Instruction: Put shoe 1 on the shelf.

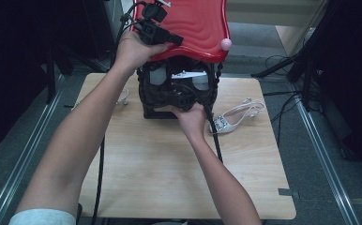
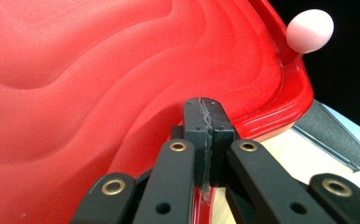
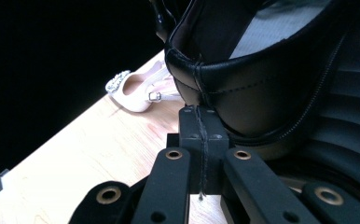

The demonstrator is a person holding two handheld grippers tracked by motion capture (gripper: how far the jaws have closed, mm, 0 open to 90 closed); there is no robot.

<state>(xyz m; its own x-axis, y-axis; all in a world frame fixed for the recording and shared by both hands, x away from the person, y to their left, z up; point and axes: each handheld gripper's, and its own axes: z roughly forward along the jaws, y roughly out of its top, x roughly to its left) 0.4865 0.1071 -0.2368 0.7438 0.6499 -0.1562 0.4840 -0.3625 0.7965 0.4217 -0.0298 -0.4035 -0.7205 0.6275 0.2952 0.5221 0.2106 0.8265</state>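
A red wavy lid (image 1: 195, 26) stands raised over a black box (image 1: 147, 96) at the back of the wooden table (image 1: 169, 178). My left gripper (image 1: 178, 40) is shut on the lid's (image 2: 99, 70) lower edge, and the red rim runs between its pads (image 2: 193, 130). A pink knob (image 2: 309, 30) sticks out at the lid's corner. My right gripper (image 1: 183, 93) reaches into the box's open front. Its jaws (image 3: 199, 112) are pressed together, tips right under the heel seam of a black shoe (image 3: 243, 88). Whether they pinch the shoe I cannot tell.
A white jewelled sandal (image 1: 235, 117) lies right of the box, also far off in the right gripper view (image 3: 136, 88). A second pale sandal (image 1: 123, 96) peeks out behind my left forearm. Cables trail over the table. Metal rails (image 1: 320, 150) flank it on the floor.
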